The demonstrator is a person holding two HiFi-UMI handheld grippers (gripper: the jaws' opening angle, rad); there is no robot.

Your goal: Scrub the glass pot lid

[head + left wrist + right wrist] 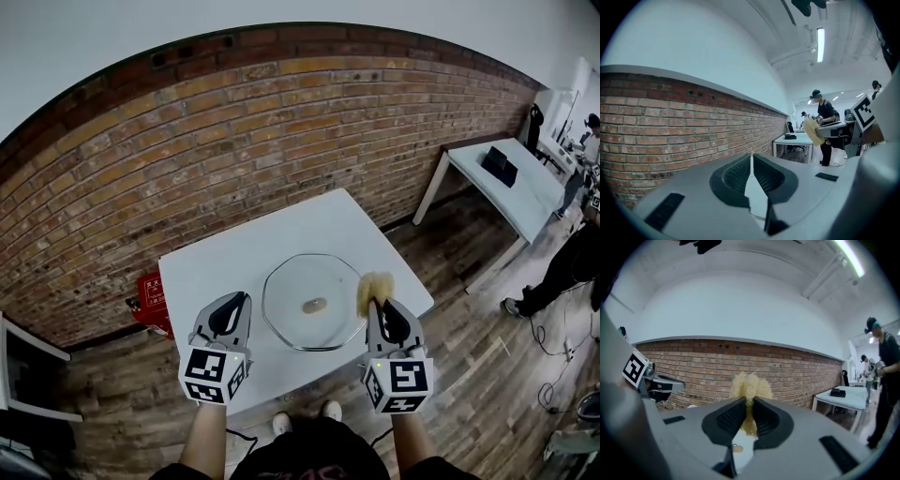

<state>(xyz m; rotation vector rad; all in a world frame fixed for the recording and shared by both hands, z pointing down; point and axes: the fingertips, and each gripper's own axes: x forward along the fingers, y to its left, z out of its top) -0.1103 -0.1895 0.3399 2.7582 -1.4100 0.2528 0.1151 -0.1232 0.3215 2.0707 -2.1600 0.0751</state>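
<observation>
Brick wall backs the white bench (211, 272); the glass pot lid (298, 281) lies flat at its centre. The right gripper (376, 305) has its fingers clamped on a fibrous scrub pad (375, 286) just beside the lid's right rim. The left gripper (246, 298), fingers closed on nothing, flanks the left rim.

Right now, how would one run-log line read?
left tongs: shut, empty | right tongs: shut on tan scrubber | glass pot lid: flat on white table
</observation>
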